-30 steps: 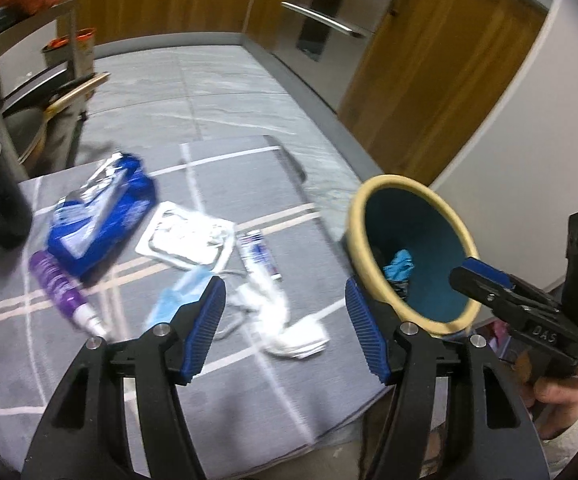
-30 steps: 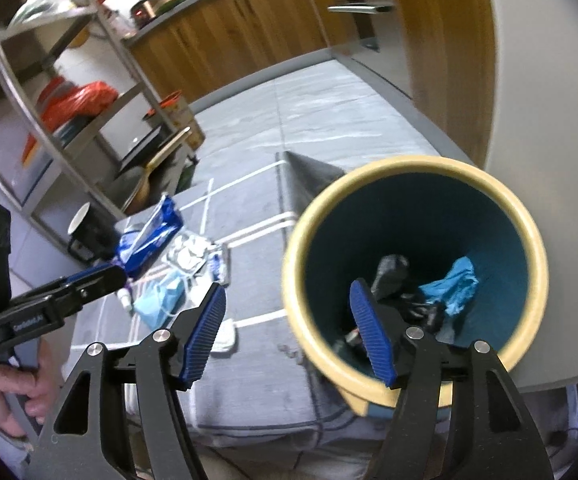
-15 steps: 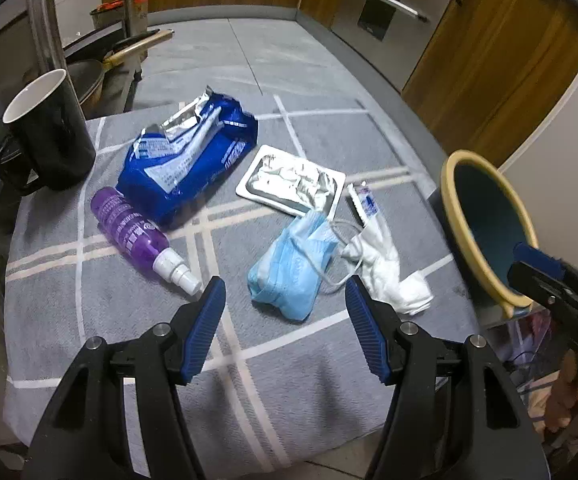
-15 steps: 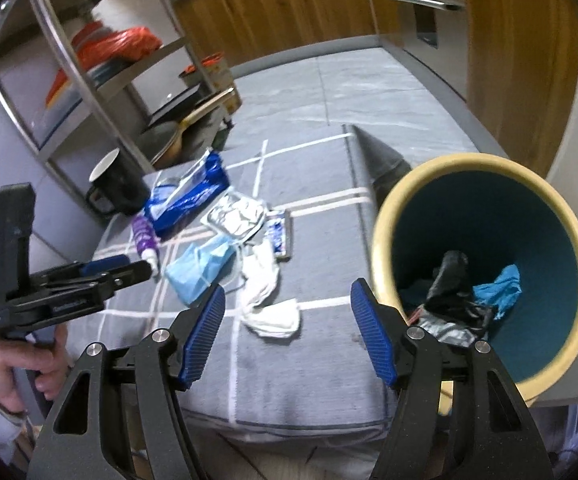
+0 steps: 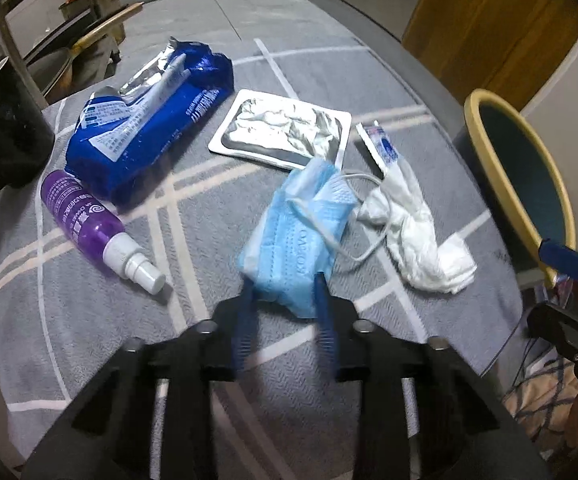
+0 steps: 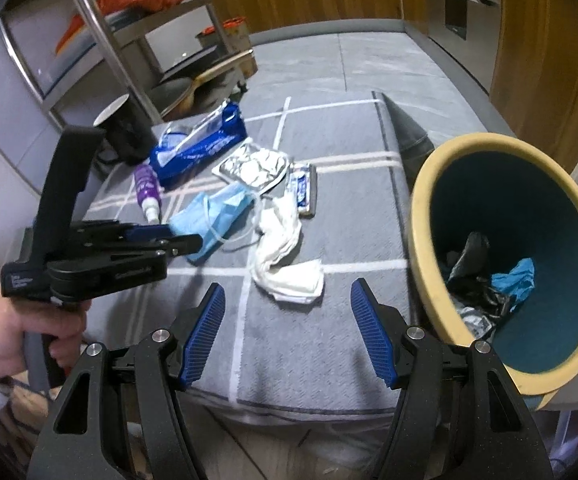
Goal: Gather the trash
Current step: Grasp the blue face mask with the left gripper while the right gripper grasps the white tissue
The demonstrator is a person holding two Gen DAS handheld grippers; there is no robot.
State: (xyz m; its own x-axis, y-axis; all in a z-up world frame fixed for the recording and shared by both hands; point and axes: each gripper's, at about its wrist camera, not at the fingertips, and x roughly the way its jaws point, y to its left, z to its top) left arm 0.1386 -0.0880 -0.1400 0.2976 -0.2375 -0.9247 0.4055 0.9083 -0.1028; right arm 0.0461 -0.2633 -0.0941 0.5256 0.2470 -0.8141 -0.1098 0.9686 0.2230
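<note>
A light blue face mask (image 5: 301, 236) lies on the grey checked cloth (image 5: 193, 360). My left gripper (image 5: 283, 300) is narrowed around the mask's near edge, jaws blurred, still a little apart; it also shows in the right wrist view (image 6: 181, 240) at the mask (image 6: 217, 216). A crumpled white tissue (image 5: 413, 232) lies right of the mask. A foil tray (image 5: 285, 128), a small sachet (image 5: 383, 148) and a blue wipes pack (image 5: 153, 116) lie behind. My right gripper (image 6: 287, 328) is open and empty above the cloth's near edge, left of the yellow-rimmed bin (image 6: 421, 208).
A purple spray bottle (image 5: 89, 224) lies left of the mask. A black mug (image 5: 1, 128) stands at the far left. A metal shelf rack (image 6: 101, 40) with pans stands behind the table. The bin holds black and blue trash (image 6: 489, 276).
My left gripper has moved forward and down onto the blue mask and its jaws have narrowed from wide open. My right gripper has drawn back left from the bin, still open.
</note>
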